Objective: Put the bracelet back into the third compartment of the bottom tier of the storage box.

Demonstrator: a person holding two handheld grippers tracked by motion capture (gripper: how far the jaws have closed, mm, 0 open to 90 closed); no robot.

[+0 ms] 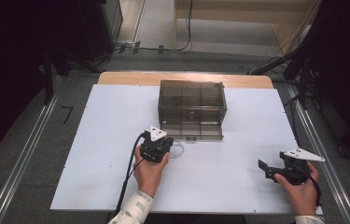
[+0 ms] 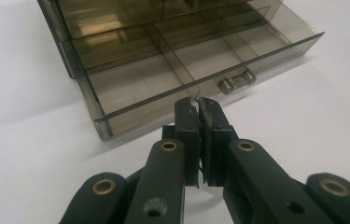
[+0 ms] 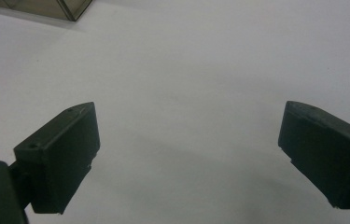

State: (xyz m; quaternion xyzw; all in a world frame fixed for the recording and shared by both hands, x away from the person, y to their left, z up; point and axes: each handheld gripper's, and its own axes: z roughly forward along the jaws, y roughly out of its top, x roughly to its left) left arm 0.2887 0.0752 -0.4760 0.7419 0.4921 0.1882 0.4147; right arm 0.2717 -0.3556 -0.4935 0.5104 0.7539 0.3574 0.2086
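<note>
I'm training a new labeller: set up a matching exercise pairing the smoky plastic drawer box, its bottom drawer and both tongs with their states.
Things:
1. left tongs
2. right tongs
3. bottom drawer of the smoky transparent plastic box
4. smoky transparent plastic drawer box

States:
A. pulled out
B. shut
C. standing at the far side of the white table
D. open, over bare table

Pairs: 1-B, 2-D, 3-A, 4-C

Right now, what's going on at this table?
A person holds a gripper in each hand at a white table. The left gripper, shut, sits at the front wall of the pulled-out bottom drawer of a smoky transparent drawer box. The drawer's compartments look empty. The right gripper rests open over bare table, apart from the box.
</note>
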